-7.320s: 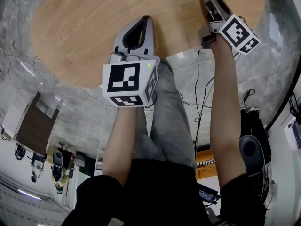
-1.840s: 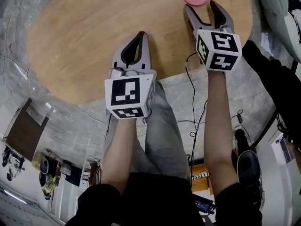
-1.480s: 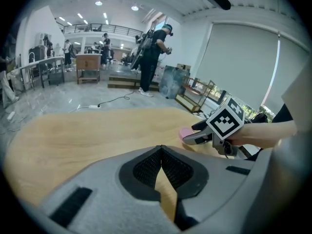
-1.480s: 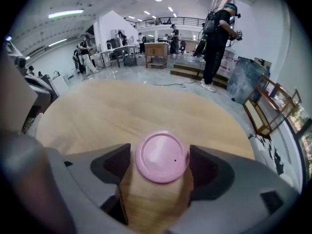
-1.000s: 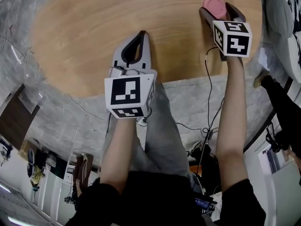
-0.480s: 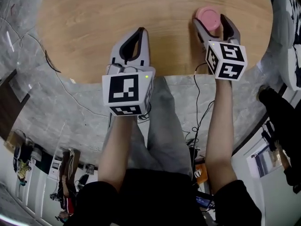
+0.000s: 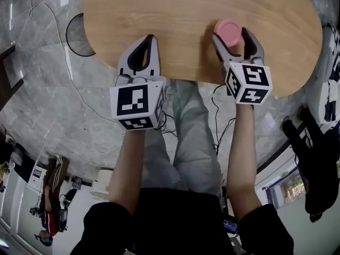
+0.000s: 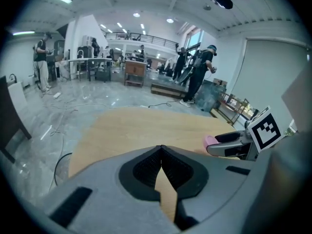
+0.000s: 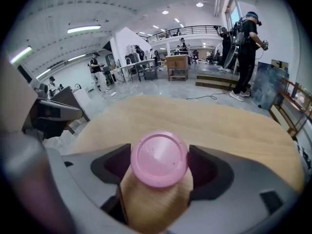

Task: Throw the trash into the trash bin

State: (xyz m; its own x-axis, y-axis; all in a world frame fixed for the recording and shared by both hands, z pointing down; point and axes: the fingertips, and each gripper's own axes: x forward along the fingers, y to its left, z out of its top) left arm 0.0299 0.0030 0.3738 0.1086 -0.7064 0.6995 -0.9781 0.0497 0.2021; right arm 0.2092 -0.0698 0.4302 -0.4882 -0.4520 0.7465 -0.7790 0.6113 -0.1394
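A round pink piece of trash stands on the wooden table near its front edge. My right gripper has one jaw on each side of it and is shut on it. In the right gripper view the pink disc fills the whole gap between the jaws. My left gripper hovers over the table's front edge to the left, shut and empty, and its tips meet. From the left gripper view the right gripper and the pink trash lie to the right. No trash bin is in sight.
The oval table ends just below both grippers, with grey marble floor around it. A dark cable ring lies on the floor by the table's left end, with loose cables nearby. People and furniture stand far back in the hall.
My right gripper has come down to the pink trash, and its jaws now sit around it. The left gripper has stayed shut over the table edge. The head view has shifted.
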